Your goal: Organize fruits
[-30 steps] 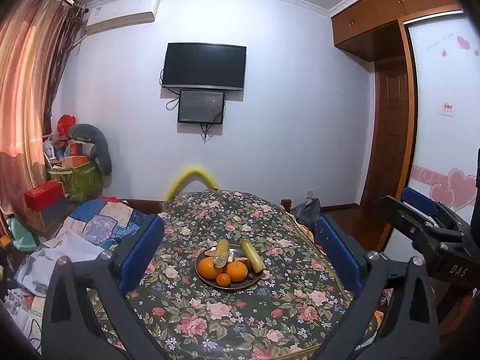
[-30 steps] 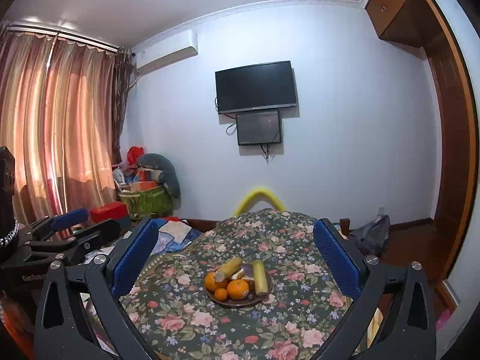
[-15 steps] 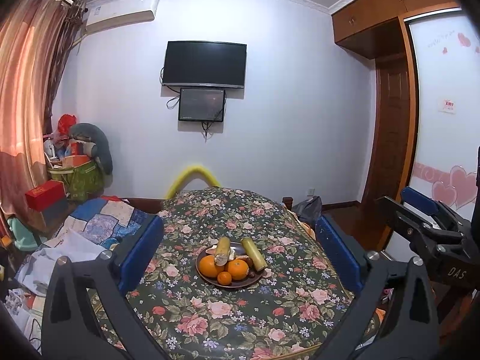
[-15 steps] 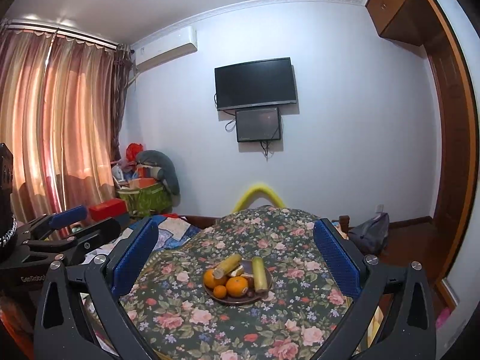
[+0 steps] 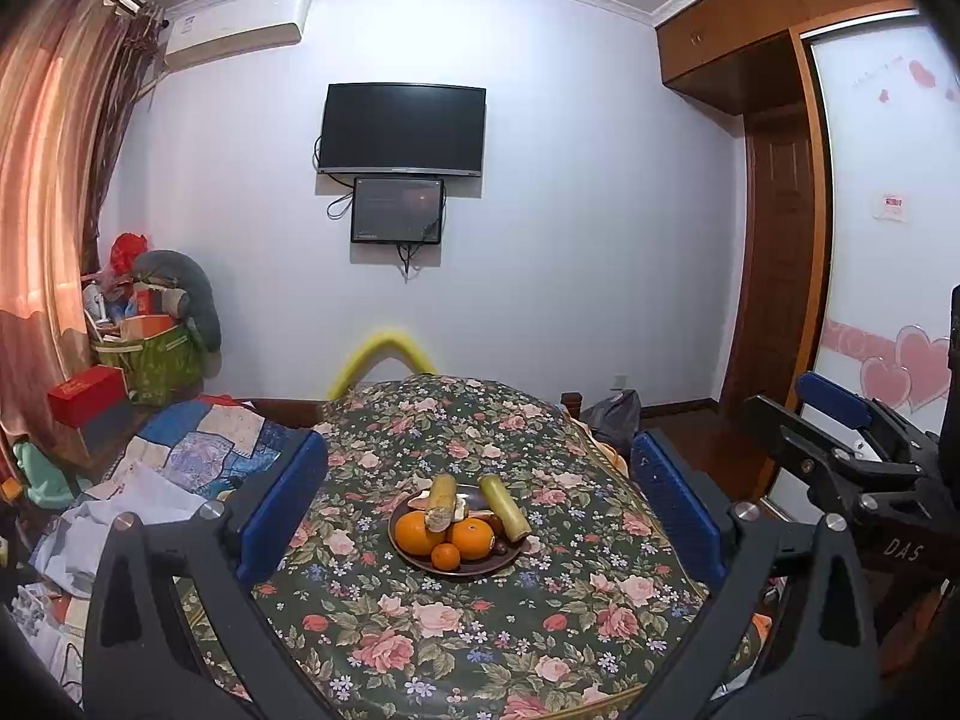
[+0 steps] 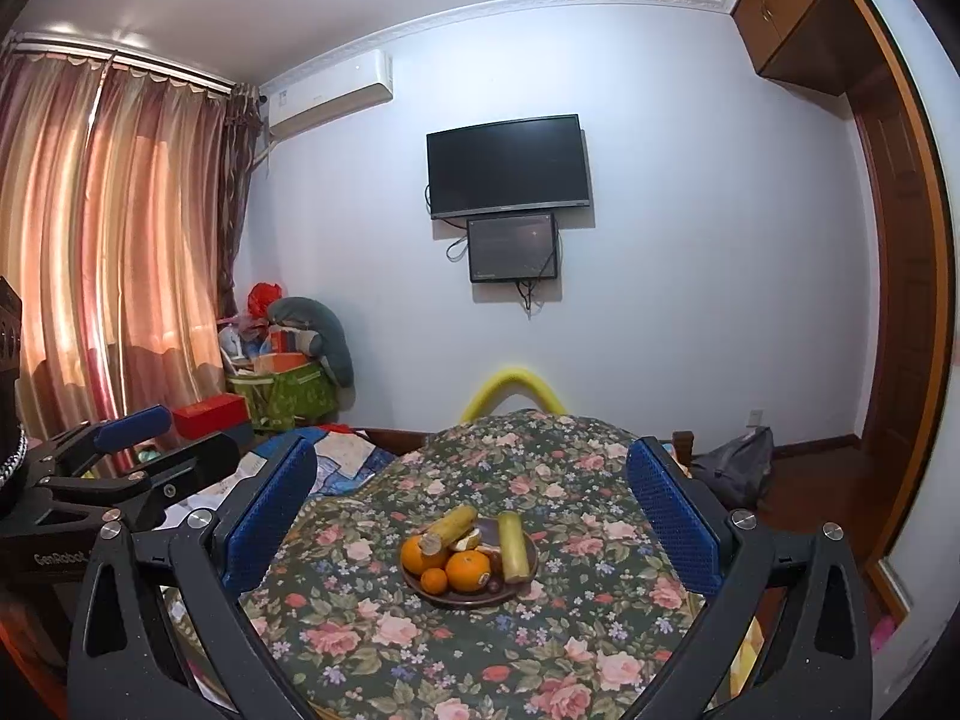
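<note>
Left gripper: the left gripper (image 5: 477, 513) hangs above the near edge of the table (image 5: 600, 630) with its blue fingers (image 5: 282, 504) spread wide and nothing between them; it is well apart from the fruit.
Right gripper: the right gripper (image 6: 471, 516) is likewise released, its pads (image 6: 672, 516) wide apart and empty; it hovers beside the left one at the near edge.
Plate: the dark plate (image 6: 420, 591) sits on the floral cloth near the middle of the table, closer to the near edge than the far one.
Fruit: two large oranges (image 5: 418, 532) and a small one (image 5: 446, 557) crowd the plate's near rim; a few small dark fruits lie among them, too small to name.
Green stick: a cut green stalk (image 5: 504, 508) lies flat on the right of the plate; its long axis runs from the far edge toward the near right, the cut end overhanging the rim.
Yellow stick: a second stalk (image 5: 440, 502) leans on an orange; its long axis runs roughly near to far, the cut face toward the cameras.
Risk, rolling: the oranges are round and packed tight; lifting one probably frees the propped stalk or sends a neighbour over the rim.
Risk, grasp: a stalk pinched along its length rather than across it may slip or pivot.
Risk, cloth: the loose cloth may drag if a finger catches it, shifting the plate.
</note>
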{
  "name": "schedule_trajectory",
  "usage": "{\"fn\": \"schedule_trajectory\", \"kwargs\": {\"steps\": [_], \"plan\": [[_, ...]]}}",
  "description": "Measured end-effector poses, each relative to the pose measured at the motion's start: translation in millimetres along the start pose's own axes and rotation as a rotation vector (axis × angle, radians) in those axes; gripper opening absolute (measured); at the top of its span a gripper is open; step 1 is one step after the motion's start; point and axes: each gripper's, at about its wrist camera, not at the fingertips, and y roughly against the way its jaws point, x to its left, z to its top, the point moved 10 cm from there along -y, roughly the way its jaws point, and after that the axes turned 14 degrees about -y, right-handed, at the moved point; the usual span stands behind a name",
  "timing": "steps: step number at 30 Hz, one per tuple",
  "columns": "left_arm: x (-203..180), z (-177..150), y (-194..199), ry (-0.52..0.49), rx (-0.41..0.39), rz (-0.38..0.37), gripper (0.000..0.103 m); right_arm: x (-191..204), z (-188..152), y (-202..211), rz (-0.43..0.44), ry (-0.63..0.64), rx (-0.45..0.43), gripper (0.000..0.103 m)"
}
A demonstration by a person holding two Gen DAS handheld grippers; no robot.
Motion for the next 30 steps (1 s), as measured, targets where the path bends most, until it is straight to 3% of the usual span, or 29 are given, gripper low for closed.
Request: {"fn": "schedule_trajectory", "kwargs": {"steps": [30], "plan": [[-3.8, -0.6, -1.2, -0.007, 0.001, -0.019, 0.103, -1.9, 2.9, 0.0, -0.006, 0.001, 0.003, 0.103]]}}
